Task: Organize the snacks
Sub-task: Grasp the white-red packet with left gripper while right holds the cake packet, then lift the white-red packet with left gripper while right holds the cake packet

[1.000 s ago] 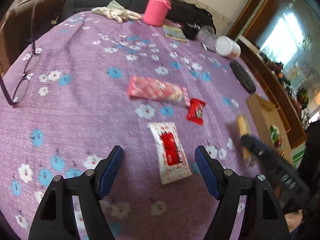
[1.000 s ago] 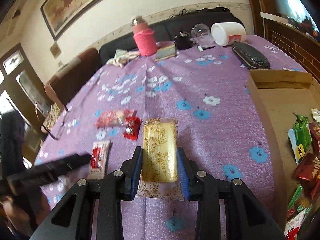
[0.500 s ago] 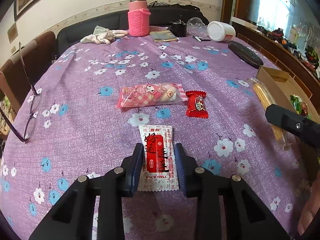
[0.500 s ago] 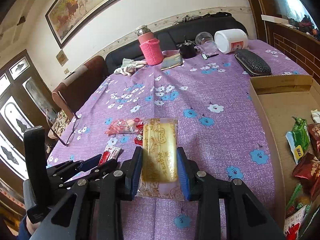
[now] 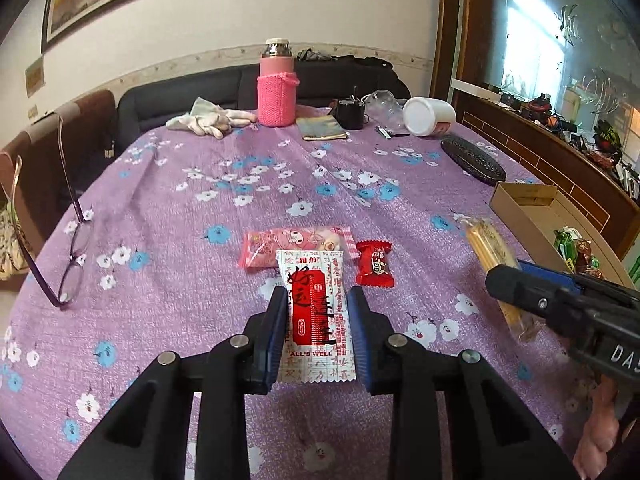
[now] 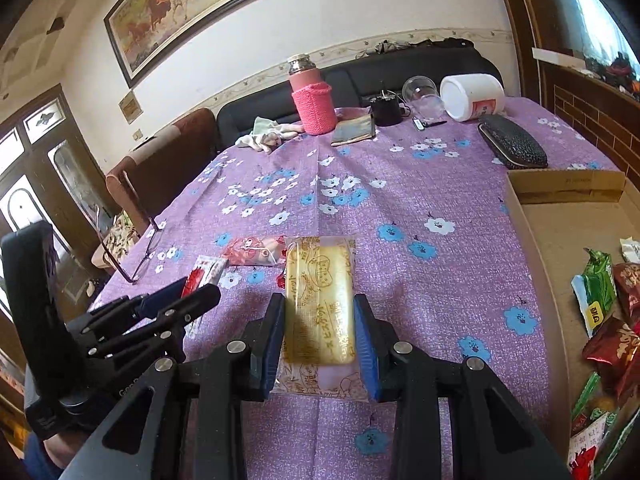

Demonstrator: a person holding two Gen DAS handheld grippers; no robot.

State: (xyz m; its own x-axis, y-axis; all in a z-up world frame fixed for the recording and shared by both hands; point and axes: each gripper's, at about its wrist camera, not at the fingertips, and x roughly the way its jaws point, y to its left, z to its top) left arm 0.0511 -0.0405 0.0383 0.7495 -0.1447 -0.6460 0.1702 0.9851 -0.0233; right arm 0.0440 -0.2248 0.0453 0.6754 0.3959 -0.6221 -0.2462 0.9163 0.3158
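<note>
While the worktop (image 5: 168, 184) under its purple flowered cloth fills most of both views, I read the open cardboard box (image 6: 532, 216) at its right edge as the target, since several wrapped snacks already lie inside it. My right gripper (image 6: 320, 344) is clamped on the yellow biscuit pack (image 6: 320, 300), gripping its long sides so the pack sticks out ahead; it hangs just left of the box wall, so a short carry to the right should drop it in. My left gripper (image 5: 318, 336) has just been closing and now pinches the white-and-red snack packet (image 5: 316, 312) by its long edges, and I judge the packet lifted slightly off the cloth, because its top overlaps the pink character packet (image 5: 296, 242) behind it. That pink packet and the small red candy (image 5: 374, 264) beside it are loose on the cloth, near the middle, and I take them as the next pickups.

On the far side stand a pink-sleeved flask (image 5: 276, 92), a white tub (image 5: 428, 116) on its side, a dark case (image 5: 472, 158) and a pair of gloves (image 5: 208, 122); spectacles (image 5: 68, 264) lie at the left edge. None blocks the route to the box; my one worry is the two grippers crowding each other there.
</note>
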